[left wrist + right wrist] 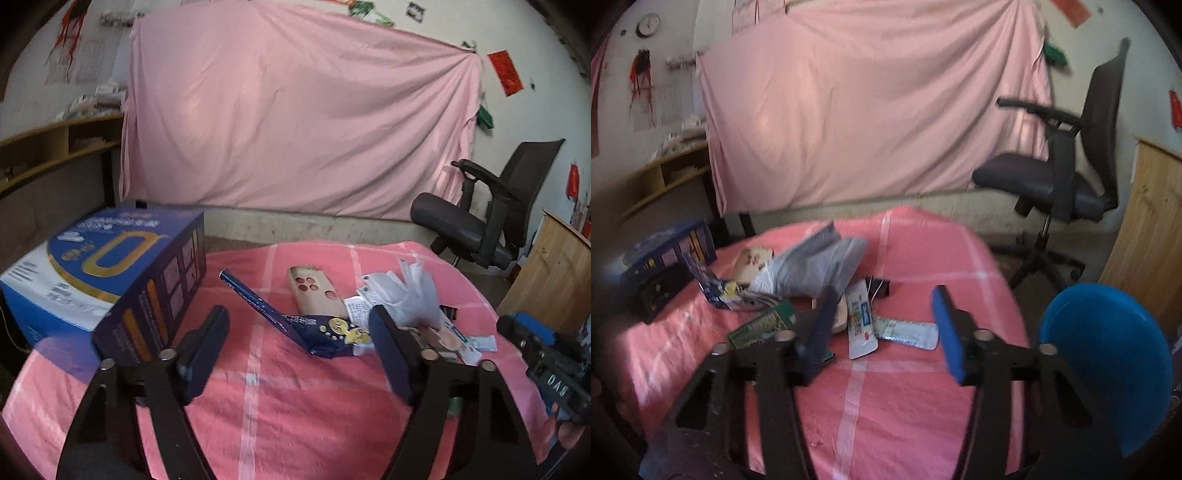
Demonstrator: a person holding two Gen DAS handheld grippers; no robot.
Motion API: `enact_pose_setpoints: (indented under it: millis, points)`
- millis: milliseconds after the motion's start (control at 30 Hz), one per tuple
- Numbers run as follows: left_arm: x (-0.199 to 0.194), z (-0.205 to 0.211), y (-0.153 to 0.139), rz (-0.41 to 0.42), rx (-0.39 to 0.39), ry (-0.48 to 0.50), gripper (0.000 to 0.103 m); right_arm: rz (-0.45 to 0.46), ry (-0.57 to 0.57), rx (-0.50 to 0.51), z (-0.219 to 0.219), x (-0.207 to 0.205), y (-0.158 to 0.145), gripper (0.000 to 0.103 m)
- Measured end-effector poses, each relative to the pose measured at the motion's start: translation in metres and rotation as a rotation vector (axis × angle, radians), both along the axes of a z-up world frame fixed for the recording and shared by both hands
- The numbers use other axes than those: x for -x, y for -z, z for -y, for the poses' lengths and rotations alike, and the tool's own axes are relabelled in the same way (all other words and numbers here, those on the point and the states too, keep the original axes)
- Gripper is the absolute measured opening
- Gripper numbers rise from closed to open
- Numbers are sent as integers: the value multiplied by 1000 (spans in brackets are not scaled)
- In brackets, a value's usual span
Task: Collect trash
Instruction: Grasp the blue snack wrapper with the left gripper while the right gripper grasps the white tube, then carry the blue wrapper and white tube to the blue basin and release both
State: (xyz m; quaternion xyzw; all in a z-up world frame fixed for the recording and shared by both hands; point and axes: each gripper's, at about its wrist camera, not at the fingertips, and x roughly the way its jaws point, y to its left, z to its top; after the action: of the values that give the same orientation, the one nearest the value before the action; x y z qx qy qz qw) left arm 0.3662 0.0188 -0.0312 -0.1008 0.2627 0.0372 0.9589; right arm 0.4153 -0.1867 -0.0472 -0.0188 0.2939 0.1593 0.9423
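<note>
Trash lies in a heap on the pink checked tablecloth [280,398]. In the left wrist view I see a dark blue wrapper [295,321], a tan card with round holes [314,291], and a crumpled clear plastic bag [413,291]. My left gripper [299,343] is open and empty, just in front of the blue wrapper. In the right wrist view, a white sachet [862,321], a silver packet [908,332] and a green box [764,325] lie by a grey plastic bag [816,266]. My right gripper [886,325] is open and empty over the sachets.
A large blue carton [107,273] stands on the table's left side. A blue bin [1108,365] sits at the right of the table. A black office chair [1067,162] stands behind, a wooden cabinet [1148,229] at the right. A pink sheet [295,110] covers the wall.
</note>
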Motion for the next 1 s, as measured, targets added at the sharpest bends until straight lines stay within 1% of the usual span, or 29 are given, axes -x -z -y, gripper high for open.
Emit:
enact_pose_setpoints:
  millis: [33,133,300,367,467,500,567,600,700,933,1000]
  points:
    - [-4,-2,2,-12,13,-6,64,-22,-12,14,-3,-4,3,63]
    - [-16,-10,9,-65,59,-13,54,-93,-46,53,-13,-13,13,57]
    - [-27,-18,17,-127,109,-14,44,-181,-61,66,-16,-25,26,55]
    - [-31,-23,20,-153,138,-17,30,-203,-67,63,-16,-28,29,55]
    - [-31,-30,21,-155,192,-20,22,-210,-80,67,-18,-27,30,54]
    - [-31,-31,19,-154,196,-26,21,-217,-91,72,-20,-26,31,54]
    - [-28,-34,16,-153,195,-28,15,-226,-106,89,-23,-23,33,52]
    - [-28,-33,15,-152,195,-26,14,-230,-110,97,-24,-22,33,48]
    - [-21,-30,9,-132,174,-25,11,-230,-108,98,-25,-19,33,47]
    - [0,-21,-4,-92,121,-23,7,-208,-106,29,-8,-6,27,46]
    - [10,-15,-9,-64,87,-32,7,-194,-106,17,-4,0,24,46]
